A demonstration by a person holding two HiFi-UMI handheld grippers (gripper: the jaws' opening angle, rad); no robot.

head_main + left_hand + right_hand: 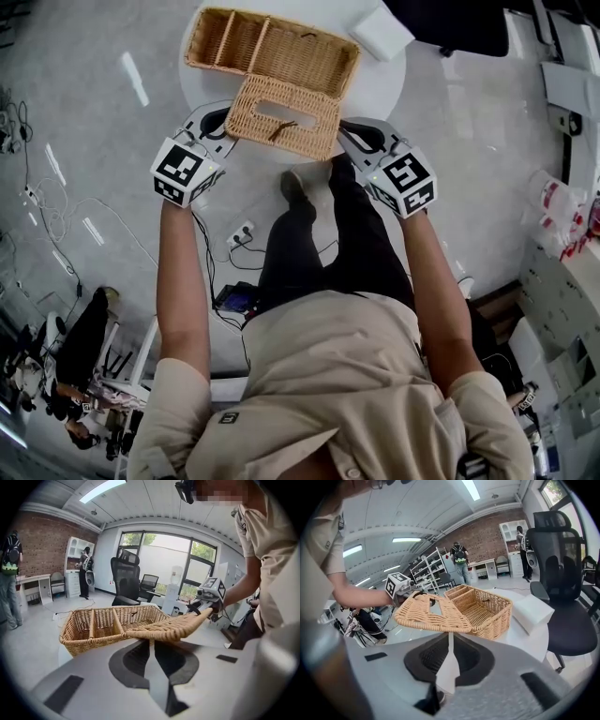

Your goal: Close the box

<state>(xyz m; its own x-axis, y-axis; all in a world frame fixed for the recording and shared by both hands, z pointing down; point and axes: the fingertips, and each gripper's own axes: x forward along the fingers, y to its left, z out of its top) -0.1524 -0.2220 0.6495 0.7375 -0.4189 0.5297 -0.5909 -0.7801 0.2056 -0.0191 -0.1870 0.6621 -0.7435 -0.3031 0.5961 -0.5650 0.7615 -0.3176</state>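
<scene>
Both of my grippers are closed to a thin seam on the lid [281, 114]. The left gripper [220, 122] pinches its left end, where its own view shows the jaws together under the wicker edge [164, 629]. The right gripper [352, 131] pinches the right end in the same way, the lid's rim [440, 627] lying across the tips. The lid lies roughly level, neither upright nor down, its far edge against the near rim of the box [281, 52]. The box stands open on the round white table [384, 86], its dividers running front to back. The lid's near edge overhangs the table's rim, with floor beneath it. To the right of the box, apart from it, lies a white block [382, 31], and beyond that stands a black chair [555, 550]. The room above the box is open. In the head view the lid covers both sets of fingertips, and the frame's top edge cuts off the table's far side.
</scene>
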